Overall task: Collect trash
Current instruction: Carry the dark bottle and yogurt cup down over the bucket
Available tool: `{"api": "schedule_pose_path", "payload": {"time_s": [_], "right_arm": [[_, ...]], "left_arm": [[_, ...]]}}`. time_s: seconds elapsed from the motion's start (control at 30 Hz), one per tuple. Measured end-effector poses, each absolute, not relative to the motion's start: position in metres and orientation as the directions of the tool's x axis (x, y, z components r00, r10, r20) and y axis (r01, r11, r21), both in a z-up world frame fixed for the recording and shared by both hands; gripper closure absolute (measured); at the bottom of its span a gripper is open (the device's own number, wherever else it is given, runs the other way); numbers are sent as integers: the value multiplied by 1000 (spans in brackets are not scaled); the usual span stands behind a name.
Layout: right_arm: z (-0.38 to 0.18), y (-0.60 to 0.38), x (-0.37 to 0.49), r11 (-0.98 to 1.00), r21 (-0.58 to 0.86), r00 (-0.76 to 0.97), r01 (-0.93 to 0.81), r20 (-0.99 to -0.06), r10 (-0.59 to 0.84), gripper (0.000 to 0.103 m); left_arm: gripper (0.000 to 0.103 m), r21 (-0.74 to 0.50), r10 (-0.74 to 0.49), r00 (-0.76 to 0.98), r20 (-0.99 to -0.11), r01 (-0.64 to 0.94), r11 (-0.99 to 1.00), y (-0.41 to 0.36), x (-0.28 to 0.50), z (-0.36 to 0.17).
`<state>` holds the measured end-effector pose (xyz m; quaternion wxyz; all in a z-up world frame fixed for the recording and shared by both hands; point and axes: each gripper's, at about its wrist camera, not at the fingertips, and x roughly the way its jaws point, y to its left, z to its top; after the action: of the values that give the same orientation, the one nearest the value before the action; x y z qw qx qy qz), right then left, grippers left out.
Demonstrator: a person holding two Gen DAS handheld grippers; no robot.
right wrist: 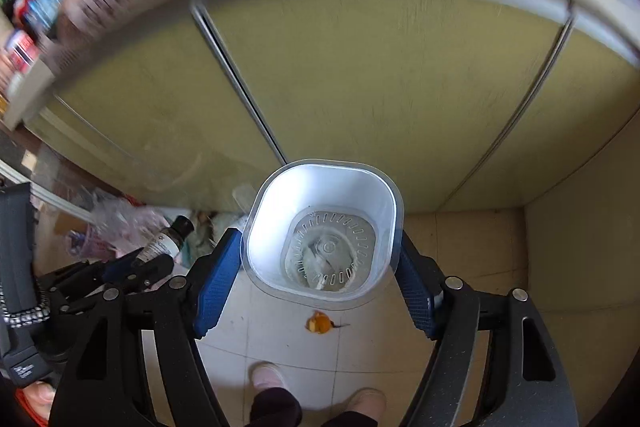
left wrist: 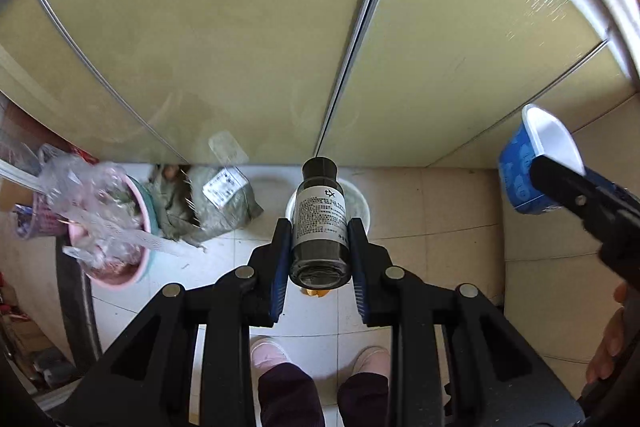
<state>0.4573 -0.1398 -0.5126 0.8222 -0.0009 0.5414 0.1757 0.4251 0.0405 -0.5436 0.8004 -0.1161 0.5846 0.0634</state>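
Bottle first, in the left wrist view: a dark bottle (left wrist: 319, 223) with a white label sits at the centre of the frame, clamped by its lower body between the blue pads of the left gripper (left wrist: 319, 251), cap pointing away toward the floor. The jaws are narrow because the bottle is slim; holding it low on the body leaves the neck free to drop out first, I'd guess. Right behind the bottle, a white bin (left wrist: 358, 205) peeks out on the tiled floor (left wrist: 440, 211), and that is probably where it is headed. At the left of the frame a pink basin (left wrist: 120, 267) holds crumpled clear plastic, with a grey-green parcel bag (left wrist: 216, 207) slumped beside it against the yellow cabinet doors (left wrist: 200, 47). At the right edge, a blue and white cup (left wrist: 536, 163) is gripped by the other tool, mouth tilted up and away.

In the right wrist view, that cup (right wrist: 322, 231) fills the centre, pinched across its sides by the right gripper (right wrist: 320, 275), jaws set wide to span it. It looks empty, and you see straight down into it to its clear embossed bottom. Just below it in the frame lies a small orange scrap (right wrist: 318, 322) on the floor, seemingly not yet collected. The bottle shows at the left, and the person's pink slippers (right wrist: 268, 377) stand at the bottom.
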Motion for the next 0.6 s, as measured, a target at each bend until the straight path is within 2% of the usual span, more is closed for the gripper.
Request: {"api": "schedule_pose_path", "payload": {"time_s": [0.23,0.4,0.6], "right_arm": [[-611,-118,479,930,225,254,-292,-919,302,32],[-641,-96,488,909,268,199,-319,-919,340,31],[-651,-94,496,905,281,161,-319,-925,344,31]], "left_arm": [[76,-106,-39,254,-966,-255,961,49,437,-625],[76,-105,-44,228,-973,-261,960,51,445,-659],[76,-125,-70,216,-974,-253,959,47,455,-668]]}}
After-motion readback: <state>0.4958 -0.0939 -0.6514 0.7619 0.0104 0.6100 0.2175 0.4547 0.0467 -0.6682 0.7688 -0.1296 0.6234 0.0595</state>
